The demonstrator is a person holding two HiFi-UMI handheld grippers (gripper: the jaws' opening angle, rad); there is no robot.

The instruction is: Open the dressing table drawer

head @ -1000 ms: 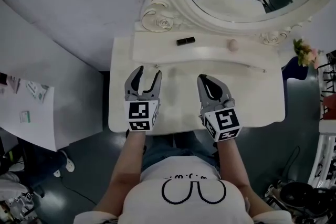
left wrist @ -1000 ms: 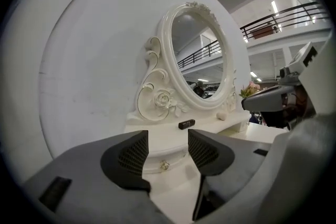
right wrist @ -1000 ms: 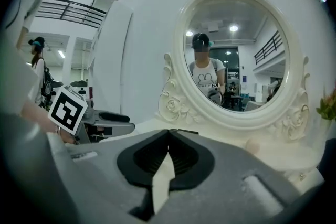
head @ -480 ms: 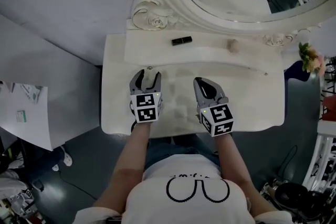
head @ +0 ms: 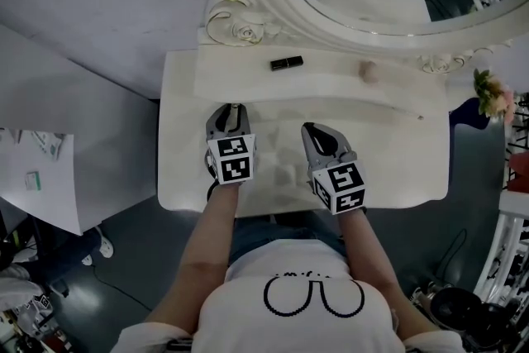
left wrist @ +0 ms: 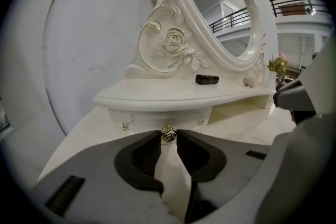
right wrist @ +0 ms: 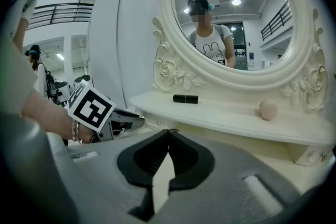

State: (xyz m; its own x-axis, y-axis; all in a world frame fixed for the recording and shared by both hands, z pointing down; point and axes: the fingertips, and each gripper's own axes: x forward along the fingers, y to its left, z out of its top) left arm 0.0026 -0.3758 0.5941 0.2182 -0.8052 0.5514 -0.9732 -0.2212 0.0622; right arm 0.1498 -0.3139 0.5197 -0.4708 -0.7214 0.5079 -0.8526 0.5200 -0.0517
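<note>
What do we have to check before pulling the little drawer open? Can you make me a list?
1. Left gripper on the drawer knob: ok, the gold knob sits between its jaw tips, which are closed on it.
2. Grip strong enough to pull: cannot tell.
3. Drawer not yet pulled: ok, its front sits shut under the shelf.
4. Right gripper out of the way: ok, shut, empty and off to the side.
5. Nothing blocking the drawer: ok, the black tube and pink ball lie up on the shelf, and the tabletop around the left gripper is bare.
</note>
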